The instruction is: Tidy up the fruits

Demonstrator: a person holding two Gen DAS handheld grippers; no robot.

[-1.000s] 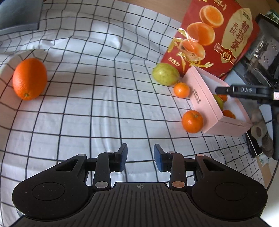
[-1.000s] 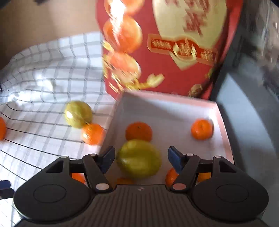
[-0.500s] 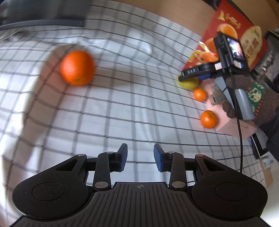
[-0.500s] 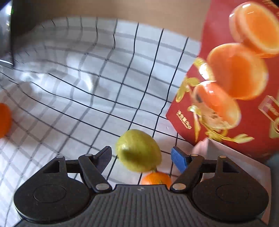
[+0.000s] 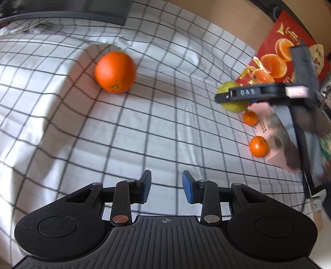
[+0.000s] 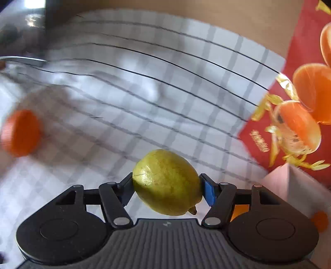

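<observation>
My right gripper (image 6: 166,189) is shut on a yellow-green fruit (image 6: 166,182), its pads against both sides. In the left wrist view that fruit (image 5: 234,106) sits under the right gripper (image 5: 248,94), beside the pink tray (image 5: 275,128). My left gripper (image 5: 166,189) is open and empty, low over the checked cloth. A large orange (image 5: 114,71) lies far ahead to the left, and shows blurred in the right wrist view (image 6: 20,132). Two small mandarins (image 5: 250,117) (image 5: 258,146) lie on the cloth against the tray's wall.
A red fruit carton (image 5: 289,51) stands behind the tray, and also shows in the right wrist view (image 6: 300,103). A dark flat object (image 5: 68,8) lies at the cloth's far edge. The white checked cloth (image 5: 144,128) covers the table.
My right gripper left the tray, swung over the yellow-green fruit on the cloth and closed on it. My left gripper turned left, bringing the large orange nearer the view's middle.
</observation>
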